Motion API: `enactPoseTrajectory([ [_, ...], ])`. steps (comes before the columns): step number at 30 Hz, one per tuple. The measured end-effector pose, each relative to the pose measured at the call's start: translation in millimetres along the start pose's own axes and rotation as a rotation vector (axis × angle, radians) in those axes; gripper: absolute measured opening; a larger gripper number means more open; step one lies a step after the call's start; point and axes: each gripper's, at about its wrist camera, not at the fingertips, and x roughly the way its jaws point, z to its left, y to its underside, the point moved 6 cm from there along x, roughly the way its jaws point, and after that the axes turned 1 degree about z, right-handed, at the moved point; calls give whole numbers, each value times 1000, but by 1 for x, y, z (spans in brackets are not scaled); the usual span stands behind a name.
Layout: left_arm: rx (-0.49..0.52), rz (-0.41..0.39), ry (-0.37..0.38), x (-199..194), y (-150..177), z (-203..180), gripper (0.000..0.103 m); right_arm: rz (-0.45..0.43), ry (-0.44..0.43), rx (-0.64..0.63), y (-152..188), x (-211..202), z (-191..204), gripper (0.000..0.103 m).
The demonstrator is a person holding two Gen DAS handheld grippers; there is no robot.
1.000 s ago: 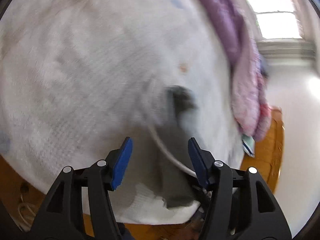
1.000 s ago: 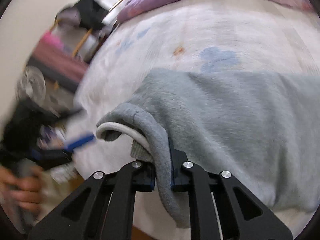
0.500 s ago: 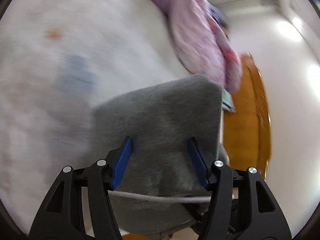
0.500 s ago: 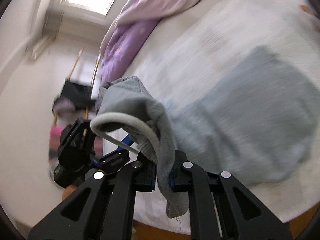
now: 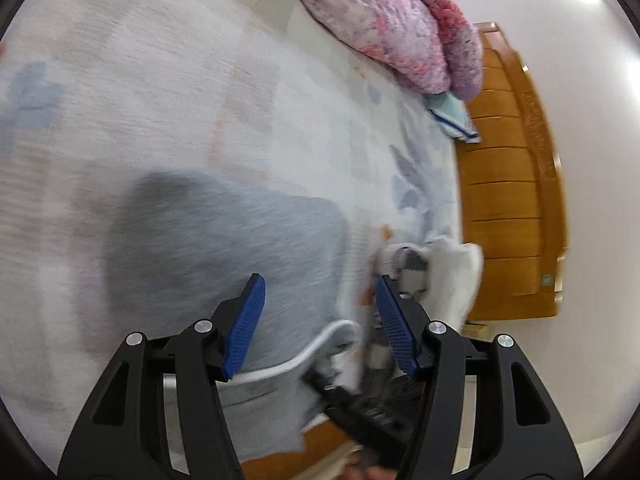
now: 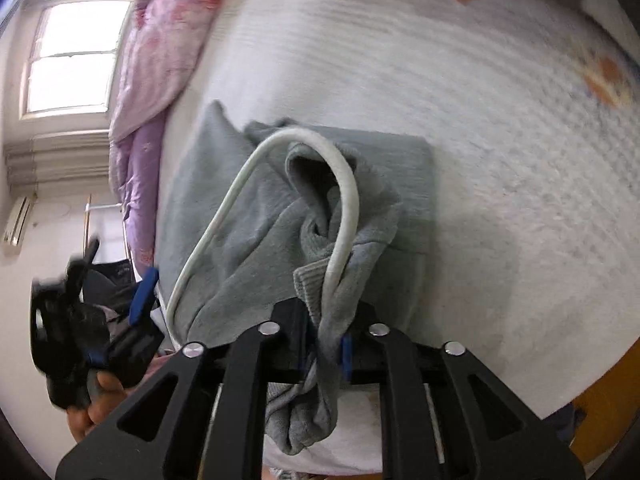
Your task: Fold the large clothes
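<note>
- The grey garment (image 6: pixel 304 216) lies folded on the bed (image 6: pixel 500 128), near its front edge, with a bunched end hanging over that edge between the jaws of the right gripper (image 6: pixel 326 354).
- Right gripper's jaws are opening as we speak, the bunched cloth in the gap between them. Risk: that hanging end is heavy-looking, and once let go it may slide off the edge and drag the top layer askew.
- The white cord (image 6: pixel 344 200) loops high over the fold and runs down into the same gap. It could snag on a pad as the gripper backs away and tug the fold open.
- Left gripper (image 5: pixel 320 320) has its blue pads spread wide, nothing between them that they press on. It hovers over the near corner of the garment (image 5: pixel 224 256), and the cord (image 5: pixel 312 350) crosses right under the gap.
- If the left one dips here, it may pinch cord instead of cloth, and a pull would cinch the waist rather than smooth it.
- The picture is smeared in both views, so both tools look to be in quick motion. A fast sweep could rumple the flat layers.
- The pink quilt (image 5: pixel 392 28) sits well apart: no trouble there.
</note>
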Motion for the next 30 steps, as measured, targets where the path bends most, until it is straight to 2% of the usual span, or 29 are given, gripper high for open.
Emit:
enactPoseTrajectory([
  [1,23,-3,-35,-1,2,4,59,3,20,1,-3,-1,0,27],
  [4,37,2,-87,4,4,10,59,23,69,-44,-9,-18,3,28],
  [6,36,31,-91,15,4,12,58,44,153,-127,-11,-29,7,28],
  [9,63,63,-144,32,0,11,58,36,219,-247,-11,-48,25,28],
  [10,69,65,-152,34,-1,12,58,21,227,-294,-13,-53,36,28],
  [13,43,83,-155,42,-4,18,58,28,170,-383,-19,-45,64,27],
  [17,51,105,-175,52,-9,17,58,90,170,-508,-30,-2,88,25],
  [19,62,116,-180,56,-12,15,59,124,225,-548,-34,22,82,24],
  [21,56,120,-164,55,-15,15,59,141,320,-571,-40,40,62,7],
  [23,12,130,-117,52,-16,18,59,172,328,-513,-46,50,37,1],
  [25,-26,121,-50,39,-18,16,59,177,319,-497,-50,52,30,0],
  [28,-19,67,-46,14,-17,14,59,172,336,-508,-52,48,27,0],
  [30,-40,18,-61,-10,-13,21,65,165,336,-498,-51,49,25,0],
])
